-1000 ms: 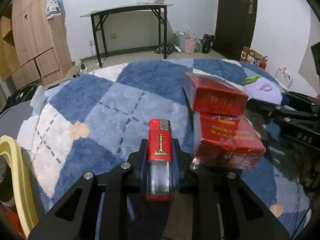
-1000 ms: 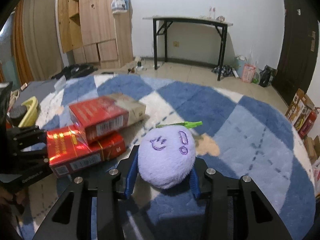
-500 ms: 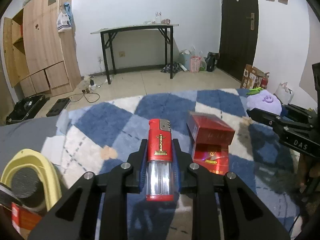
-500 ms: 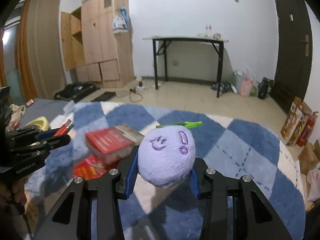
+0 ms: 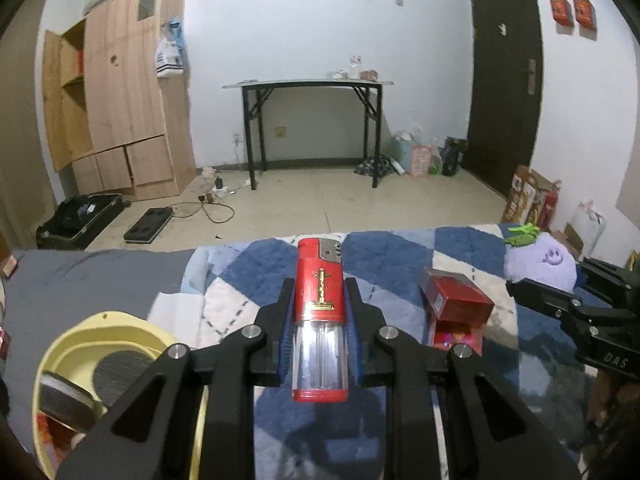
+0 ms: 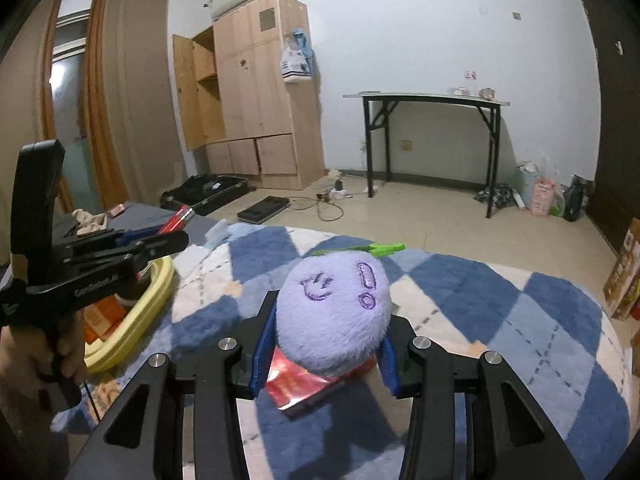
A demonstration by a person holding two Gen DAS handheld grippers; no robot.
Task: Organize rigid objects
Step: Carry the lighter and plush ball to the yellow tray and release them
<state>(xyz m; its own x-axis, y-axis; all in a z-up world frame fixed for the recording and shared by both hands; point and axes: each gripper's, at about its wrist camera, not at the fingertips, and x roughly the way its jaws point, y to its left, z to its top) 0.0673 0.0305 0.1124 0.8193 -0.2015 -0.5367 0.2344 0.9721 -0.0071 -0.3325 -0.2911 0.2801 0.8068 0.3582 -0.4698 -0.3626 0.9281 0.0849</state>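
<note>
Judging from how things lie, the sorting is partly done and two items are in transit. At the centre of the left wrist view, the left tongs (image 5: 320,316) are clenched on a red lighter (image 5: 319,300), which is held lengthwise with its metal head pointing away from the camera. At the lower centre of the right wrist view, the right tongs (image 6: 326,344) are closed around a purple plush ball (image 6: 334,312), whose green leaf is seen at its top; being soft, it is presumably being kept apart from the rigid things. A yellow basket (image 5: 116,322) is seen at the lower left of the left wrist view, with a dark round item and something red already lying inside it, though what these are cannot be told. It appears to be the place meant for the rigid things, so the lighter is taken to be bound for it. Two red boxes (image 5: 456,300) are seen stacked on the blue checked blanket (image 5: 260,264), right of centre in the left wrist view, and are not yet put away. Left to be done, by this reading: the lighter dropped in, the boxes collected, and the plush set aside.
</note>
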